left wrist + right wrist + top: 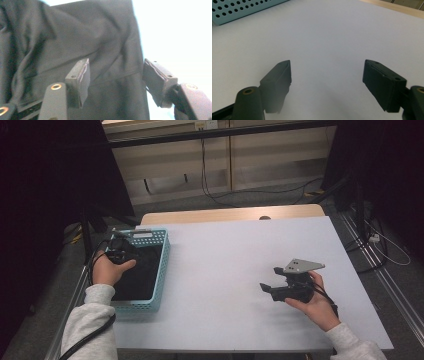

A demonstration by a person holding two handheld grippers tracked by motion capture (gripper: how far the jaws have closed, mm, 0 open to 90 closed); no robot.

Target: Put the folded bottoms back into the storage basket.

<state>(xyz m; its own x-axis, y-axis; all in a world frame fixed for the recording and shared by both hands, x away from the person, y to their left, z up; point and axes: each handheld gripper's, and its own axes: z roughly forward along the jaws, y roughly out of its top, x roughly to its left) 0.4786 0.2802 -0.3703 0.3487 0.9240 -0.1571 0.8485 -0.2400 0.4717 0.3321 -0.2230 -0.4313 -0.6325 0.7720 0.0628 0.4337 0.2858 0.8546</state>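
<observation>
At left of the high view, the left gripper (121,254) holds wide jaws over the black garment (75,42) in the blue basket (161,270); a shallow bite could slip off. The right gripper (274,287), also wide, waits over the bench (225,255).

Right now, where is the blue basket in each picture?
High view: the blue basket sits at the table's left edge, with dark cloth inside and the left gripper over it.
Left gripper view: no basket wall can be made out; the dark cloth lies beyond the open jaws.
Right gripper view: its holed wall crosses the top left corner.
Shared landmark: the white table.
</observation>
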